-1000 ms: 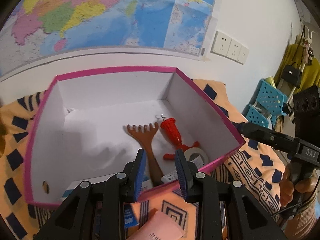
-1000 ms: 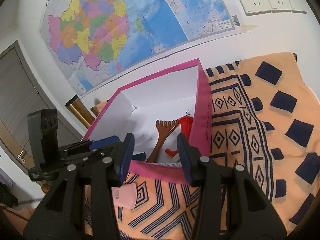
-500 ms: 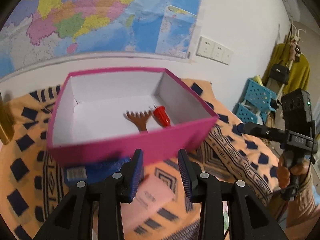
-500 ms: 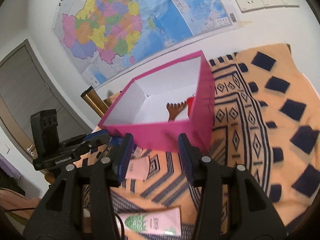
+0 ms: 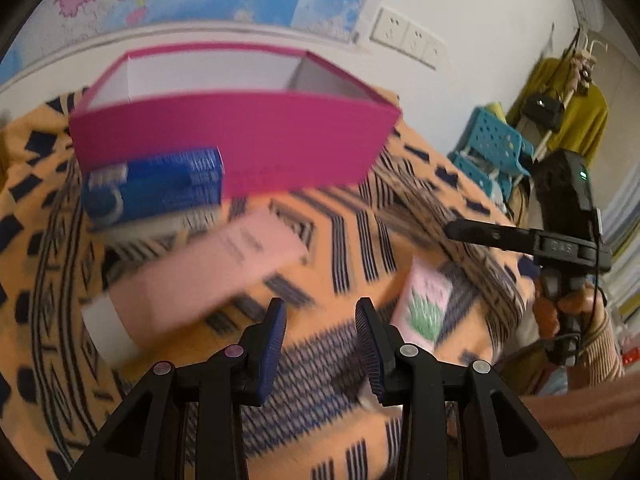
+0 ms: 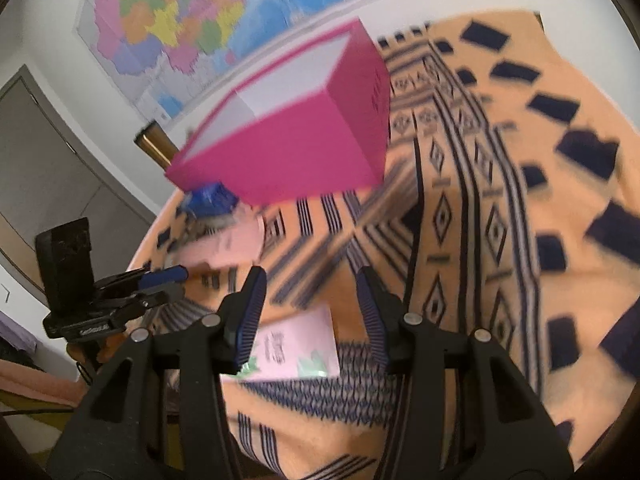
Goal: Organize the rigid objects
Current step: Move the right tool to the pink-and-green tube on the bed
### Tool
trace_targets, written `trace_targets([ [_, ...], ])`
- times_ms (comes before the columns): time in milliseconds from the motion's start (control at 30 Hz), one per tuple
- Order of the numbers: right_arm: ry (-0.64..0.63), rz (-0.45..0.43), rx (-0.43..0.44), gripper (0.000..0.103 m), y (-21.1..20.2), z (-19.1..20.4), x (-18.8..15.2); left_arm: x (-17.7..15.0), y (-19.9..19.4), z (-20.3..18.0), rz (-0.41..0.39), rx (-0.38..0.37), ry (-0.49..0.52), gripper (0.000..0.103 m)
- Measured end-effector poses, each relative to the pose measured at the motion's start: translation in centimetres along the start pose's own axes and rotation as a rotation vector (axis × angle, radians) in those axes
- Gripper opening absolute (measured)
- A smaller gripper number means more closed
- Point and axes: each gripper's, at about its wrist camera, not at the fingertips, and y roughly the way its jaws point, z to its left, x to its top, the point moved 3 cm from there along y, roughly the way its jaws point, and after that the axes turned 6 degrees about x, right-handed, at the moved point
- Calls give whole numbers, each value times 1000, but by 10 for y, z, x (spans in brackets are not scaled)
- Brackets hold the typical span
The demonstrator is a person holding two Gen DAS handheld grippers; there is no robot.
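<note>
- left gripper (image 5: 321,340): nearest in the left view; blue-padded jaws parted with only the cloth showing between them; grasping nothing.
- right gripper (image 6: 311,312): nearest in the right view; jaws parted, empty; the aloe tube lies below and between them, whether touched cannot be told. also seen from the side at the right edge of the left view, gripped by a hand (image 5: 568,312) in a striped cuff.
- cloth (image 5: 340,216): orange with navy squares and striped diamond bands, covering the whole work surface.
- aloe tube (image 5: 426,306): pale pink with a green plant print, flat on the cloth, just right of the left gripper's right finger; blurred.
- pink tube (image 5: 208,268): larger, salmon pink, white cap at its near-left end, lying at a slant left of centre, near the blue box; blurred.
- blue box (image 5: 156,186): dark blue carton with white print, lying on its side touching the front wall of the bin, at its left end.
- bin (image 5: 236,140): magenta outside, white inside, open-topped, beyond the tubes; contents hidden by the front wall.
- gold cylinder (image 6: 154,148): behind the bin's far-left corner in the right view.
- map (image 6: 192,20): coloured, on the white wall behind the bin.
- sockets (image 5: 408,38): 3 white plates right of the map.
- blue stools (image 5: 490,152) and a yellow garment (image 5: 576,116) on a rack: far right.
</note>
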Motion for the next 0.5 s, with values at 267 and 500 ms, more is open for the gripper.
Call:
trace_targets([
  [267,31,63,-4,49,17,-6,-26,-19,-13,-7,40,-103,-16,36],
  [500,29,62,-5,49,17,-5,-29,-44,-12,-24,118,-158,-2,33],
])
